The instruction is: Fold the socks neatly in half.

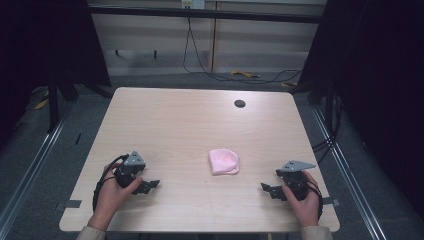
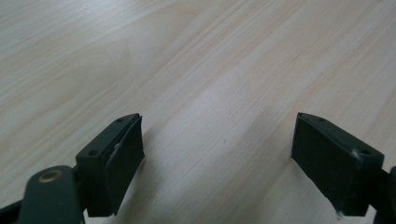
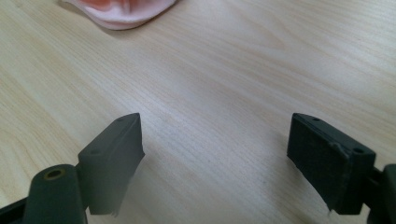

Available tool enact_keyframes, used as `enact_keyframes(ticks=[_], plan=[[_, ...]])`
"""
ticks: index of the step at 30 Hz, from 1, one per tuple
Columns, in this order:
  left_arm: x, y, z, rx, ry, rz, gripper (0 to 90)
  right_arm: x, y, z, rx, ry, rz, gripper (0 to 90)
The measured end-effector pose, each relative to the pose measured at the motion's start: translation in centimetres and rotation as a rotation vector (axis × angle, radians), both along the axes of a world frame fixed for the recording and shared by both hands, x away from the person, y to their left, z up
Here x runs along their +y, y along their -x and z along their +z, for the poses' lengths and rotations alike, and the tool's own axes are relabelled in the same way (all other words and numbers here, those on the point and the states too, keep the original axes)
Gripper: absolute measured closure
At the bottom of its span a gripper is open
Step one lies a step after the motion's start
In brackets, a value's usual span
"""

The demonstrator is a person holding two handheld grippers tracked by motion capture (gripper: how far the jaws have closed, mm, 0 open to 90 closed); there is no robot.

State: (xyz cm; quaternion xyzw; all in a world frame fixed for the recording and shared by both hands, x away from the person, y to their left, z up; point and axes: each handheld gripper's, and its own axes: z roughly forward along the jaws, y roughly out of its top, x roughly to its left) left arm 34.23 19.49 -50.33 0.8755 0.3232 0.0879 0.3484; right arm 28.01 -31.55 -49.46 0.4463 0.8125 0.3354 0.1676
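While the pink cloth (image 1: pixel 224 161) lay folded mid-table between your hands, you held the left gripper (image 1: pixel 150 185) and the right gripper (image 1: pixel 266 189) spread and empty; no grasp was begun.

The left tool (image 1: pixel 150 185) and the right tool (image 1: pixel 266 189) are built of black parts, each topped by a grey three-cornered plate dotted with small screws. Black cables are looped from their bodies. Blocky black jaws with flat rubber pads (image 2: pixel 125 161) and recessed screw holes are seen in both gripper views, with a brass-coloured rivet at the joint. Beige sleeve cuffs (image 1: pixel 90 232) are worn.
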Motion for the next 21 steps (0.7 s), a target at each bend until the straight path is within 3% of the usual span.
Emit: enact_keyframes(ticks=[10, 15, 21], plan=[[1.7, 0.6, -0.1, -0.005, -0.006, 0.018, 16.8, -0.5, 0.1, -0.1, 0.0, 0.007, -0.006, 18.3], [2.8, 0.9, -0.2, -0.013, -0.029, 0.023, 16.8, -0.6, 0.1, -0.2, 0.001, 0.013, -0.008, 18.3], [3.6, 1.2, -0.3, -0.012, -0.022, 0.044, 16.7, -0.5, 0.1, -0.2, -0.009, 0.024, 0.001, 18.1]])
